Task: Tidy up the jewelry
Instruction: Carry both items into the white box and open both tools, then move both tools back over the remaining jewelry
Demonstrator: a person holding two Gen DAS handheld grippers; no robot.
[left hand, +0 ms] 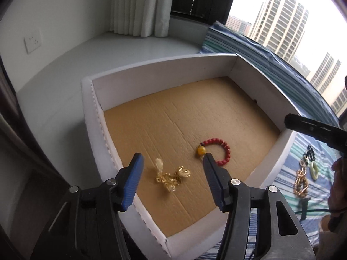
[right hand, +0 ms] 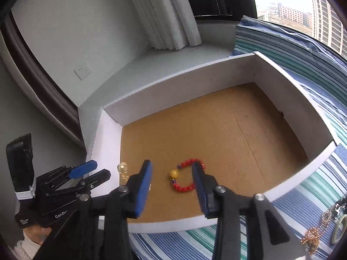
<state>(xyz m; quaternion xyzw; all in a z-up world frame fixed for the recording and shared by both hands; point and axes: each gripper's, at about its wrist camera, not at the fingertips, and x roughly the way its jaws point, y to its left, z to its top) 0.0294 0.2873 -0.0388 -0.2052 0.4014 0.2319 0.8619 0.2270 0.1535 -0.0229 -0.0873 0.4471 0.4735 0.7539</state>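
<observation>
So we've got a white box (left hand: 151, 73) with a brown cardboard floor, sitting on a striped bedspread (right hand: 173, 240) next to the window ledge. Inside it, near the front, there's the red bead bracelet (left hand: 219, 151) with its yellow bead, lying flat, and just beside it to the left a little heap of gold jewelry (left hand: 173, 176). Our left tool (left hand: 172, 162) hangs over that gold heap with its blue pads spread wide, nothing between them. Our right tool (right hand: 172, 176) hovers above the bracelet, pads apart too, not touching it as far as we can tell. More pieces, a gold chain (left hand: 301, 182) and a pale green ring (left hand: 313, 169), lie on the bedspread right of the box.
</observation>
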